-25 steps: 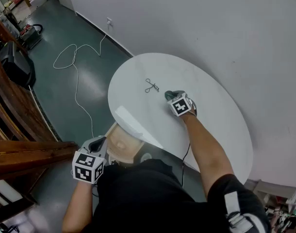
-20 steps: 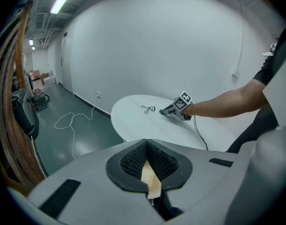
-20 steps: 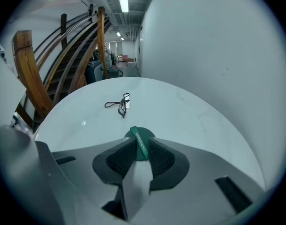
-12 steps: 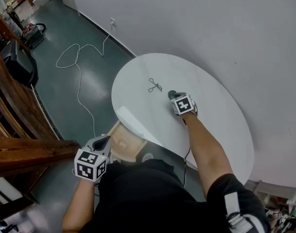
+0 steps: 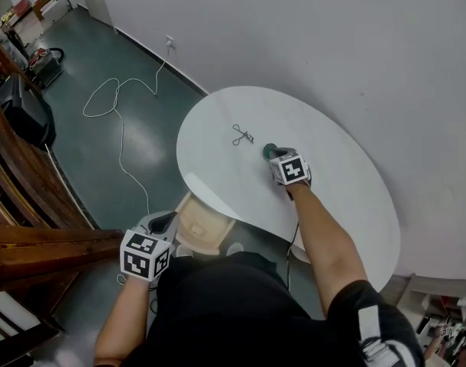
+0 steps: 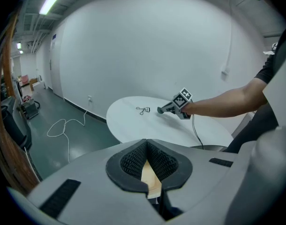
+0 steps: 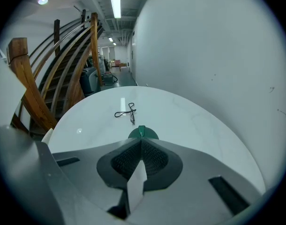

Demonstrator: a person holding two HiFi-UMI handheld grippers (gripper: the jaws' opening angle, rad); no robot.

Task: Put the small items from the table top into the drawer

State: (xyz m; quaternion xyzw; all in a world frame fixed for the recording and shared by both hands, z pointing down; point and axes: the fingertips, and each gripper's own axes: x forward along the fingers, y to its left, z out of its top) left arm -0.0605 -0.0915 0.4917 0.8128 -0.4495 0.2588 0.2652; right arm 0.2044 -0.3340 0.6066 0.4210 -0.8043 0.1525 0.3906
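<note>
A small green round piece (image 7: 143, 133) sticks out from the tips of my right gripper (image 7: 141, 139), which is shut on it just above the white round table (image 7: 204, 121). In the head view that gripper (image 5: 273, 153) hangs over the table's middle. A black wire tool (image 5: 241, 135) lies flat on the table beyond it, a short way from the green piece. My left gripper (image 5: 166, 222) is low at the table's near side, over the open wooden drawer (image 5: 199, 228). Its jaws (image 6: 146, 142) are shut with nothing between the pads.
A white cable (image 5: 114, 98) loops across the dark green floor left of the table. Wooden stair railings (image 5: 27, 182) rise at the far left. A white wall runs close behind the table. The person's arm (image 5: 325, 235) reaches over the table's near right part.
My right gripper has lifted a little off the table top with the green piece in its jaws. The left gripper and the black wire tool have stayed where they were.
</note>
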